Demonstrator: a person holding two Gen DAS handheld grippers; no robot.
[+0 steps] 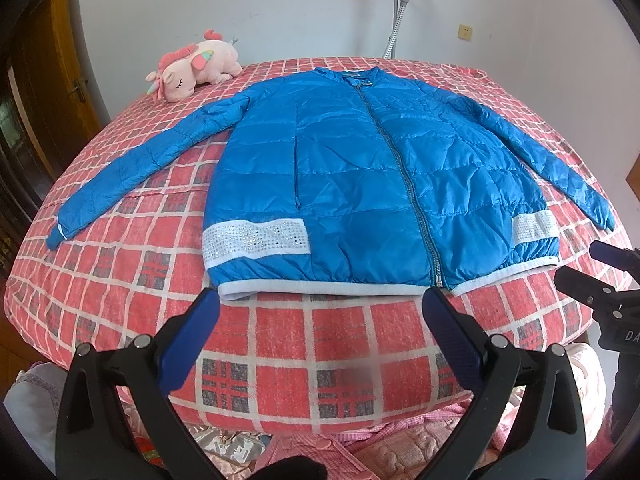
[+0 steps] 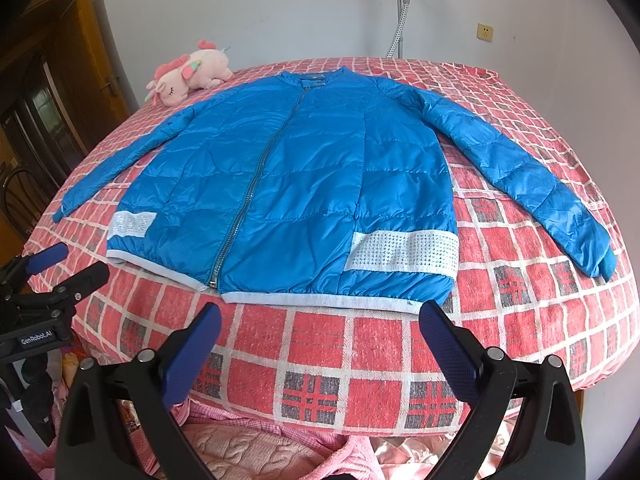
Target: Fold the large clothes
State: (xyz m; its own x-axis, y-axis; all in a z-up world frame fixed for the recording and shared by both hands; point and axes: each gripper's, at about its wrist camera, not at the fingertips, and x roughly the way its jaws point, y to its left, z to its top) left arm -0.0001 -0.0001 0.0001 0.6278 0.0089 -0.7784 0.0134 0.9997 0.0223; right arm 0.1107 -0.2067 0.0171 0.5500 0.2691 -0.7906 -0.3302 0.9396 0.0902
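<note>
Blue puffer jacket (image 1: 360, 184) lies flat, zipped, sleeves spread out, on the red plaid bedspread (image 1: 132, 264). I've got both grippers, left (image 1: 320, 300) & right (image 2: 320, 312), spread wide w/ nothing in them, just short of the hem. Pink unicorn plush (image 1: 196, 70) sits near the far edge.

Bright, even daylight in both views, soft and without hard shadows; mild sheen on the quilted blue jacket (image 1: 360, 184), strongest along its creases; heavy fisheye bending, bulging the checked bed cover (image 1: 280, 340) into a dome and curving the white wall (image 2: 280, 8); black vignette at the corners; dim and murky at the wooden door (image 1: 52, 80) on the left edge; near gripper fingers (image 2: 192, 356) slightly soft; one smeared blurry patch low on the cover in the left wrist view
</note>
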